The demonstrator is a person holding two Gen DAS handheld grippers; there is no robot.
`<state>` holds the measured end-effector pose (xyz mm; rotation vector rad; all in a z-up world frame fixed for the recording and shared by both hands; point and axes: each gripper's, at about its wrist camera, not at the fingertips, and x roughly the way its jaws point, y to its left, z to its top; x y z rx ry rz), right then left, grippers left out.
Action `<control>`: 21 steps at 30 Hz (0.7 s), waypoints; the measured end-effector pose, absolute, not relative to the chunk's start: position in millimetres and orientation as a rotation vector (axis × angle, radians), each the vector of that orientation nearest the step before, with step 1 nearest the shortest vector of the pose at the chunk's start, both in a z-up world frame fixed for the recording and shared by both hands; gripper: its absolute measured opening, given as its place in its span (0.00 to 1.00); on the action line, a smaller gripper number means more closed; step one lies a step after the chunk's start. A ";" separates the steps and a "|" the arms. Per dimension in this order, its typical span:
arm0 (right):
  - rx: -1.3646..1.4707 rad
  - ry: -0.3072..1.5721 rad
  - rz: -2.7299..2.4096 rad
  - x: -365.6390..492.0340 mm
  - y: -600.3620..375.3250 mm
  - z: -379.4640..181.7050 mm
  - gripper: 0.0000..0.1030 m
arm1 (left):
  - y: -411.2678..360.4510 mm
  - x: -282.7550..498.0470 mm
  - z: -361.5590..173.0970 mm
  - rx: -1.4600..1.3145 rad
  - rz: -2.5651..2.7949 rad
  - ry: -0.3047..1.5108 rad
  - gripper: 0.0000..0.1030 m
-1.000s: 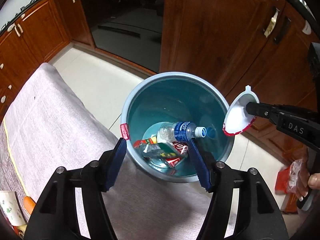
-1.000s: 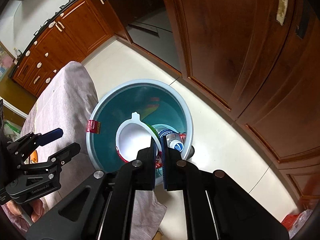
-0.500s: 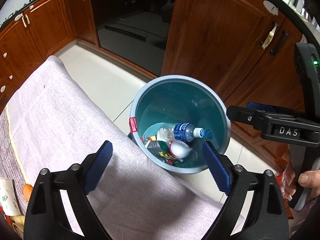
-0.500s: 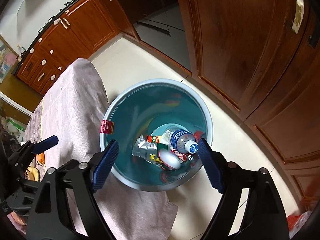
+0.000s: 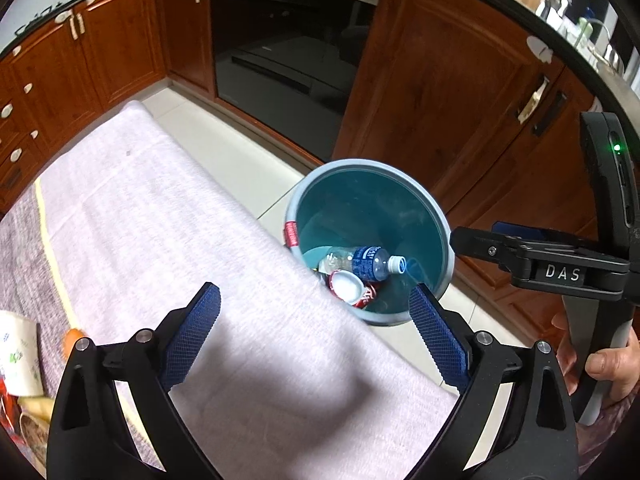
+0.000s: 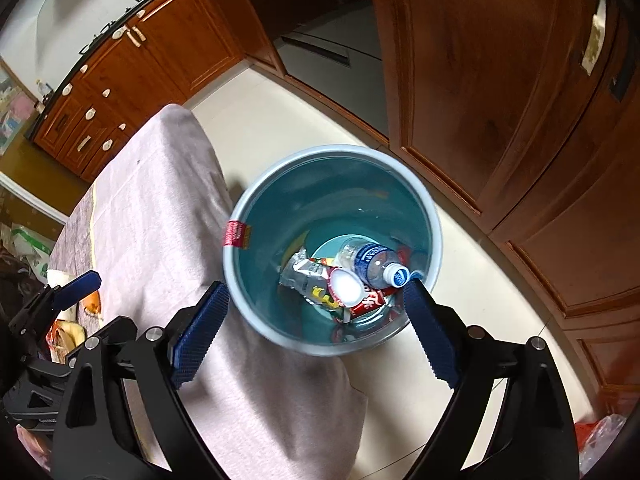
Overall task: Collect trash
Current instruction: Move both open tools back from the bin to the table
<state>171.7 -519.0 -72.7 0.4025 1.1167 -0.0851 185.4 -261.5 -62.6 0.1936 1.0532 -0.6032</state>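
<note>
Both claws hold nothing: the right gripper (image 6: pixel 314 330) is opening over the bin (image 6: pixel 256 188), the left gripper (image 5: pixel 314 336) likewise, above the cloth (image 5: pixel 160 220) beside the bin. The bottle (image 6: pixel 370 262) and white lid (image 6: pixel 345 284) lie inside the bin. Next, turn back for the remaining scraps (image 5: pixel 24 360) (far from the bin), keeping the jaws wide.

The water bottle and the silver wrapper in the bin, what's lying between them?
A white lid lies between the water bottle and the silver wrapper inside the bin, seen best in the right wrist view.
</note>
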 end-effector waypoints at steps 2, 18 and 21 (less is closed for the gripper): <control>0.390 1.112 -0.074 169.8 -509.6 -67.7 0.83 | -250.7 180.9 -58.1 0.191 -0.593 1.043 0.93; 0.274 1.112 0.060 164.5 -405.6 -37.5 0.83 | -117.0 154.9 -25.4 0.117 -0.451 0.983 0.94; 0.246 1.119 0.084 168.5 -381.2 -34.1 0.83 | -89.9 156.3 -22.5 0.092 -0.415 0.982 0.94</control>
